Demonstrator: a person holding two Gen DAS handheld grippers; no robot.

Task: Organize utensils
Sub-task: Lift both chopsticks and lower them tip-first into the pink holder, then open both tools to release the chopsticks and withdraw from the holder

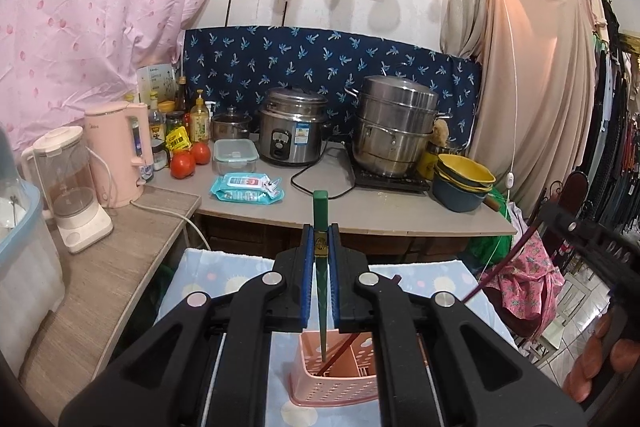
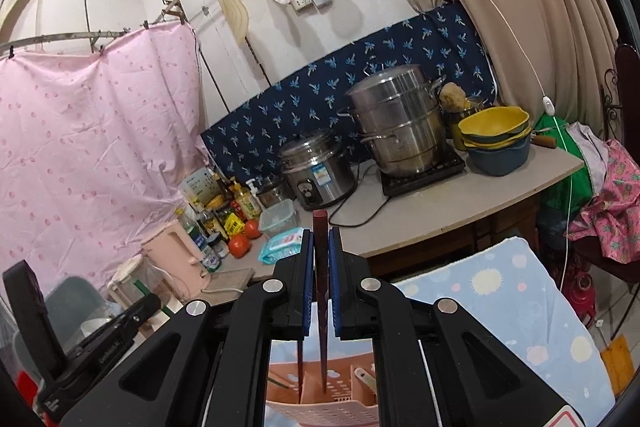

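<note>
Pink perforated plastic forms the utensil holder (image 1: 340, 375), which stands on a pale blue cloth printed with suns, itself spread over a low surface (image 2: 500, 291) in front of the kitchen counter. The left claw (image 1: 321, 247) is closed almost fully on a green chopstick (image 1: 321, 211), held upright with its tip pointing down into the holder. The right claw (image 2: 320, 247) is pinched the same way on a dark red-brown chopstick (image 2: 320, 227), its point also lowered into the holder, beside a second dark stick (image 2: 300, 371) that already stands in a compartment.

The task looks partly done: a few utensils sit in the holder, among them what seems a pale spoon handle (image 2: 366, 379) in a right-hand compartment, and the two gripped chopsticks are, as I judge it, about to be released. Neither has been let go yet.

Much is concealed. The claws' black bodies cover most of the holder, so I cannot tell which compartment each tip enters or whether the tips touch the bottom. No loose utensils waiting to be sorted show in either view, so what remains cannot be judged. The holder's lower edge is cut off in the right wrist view.
</note>
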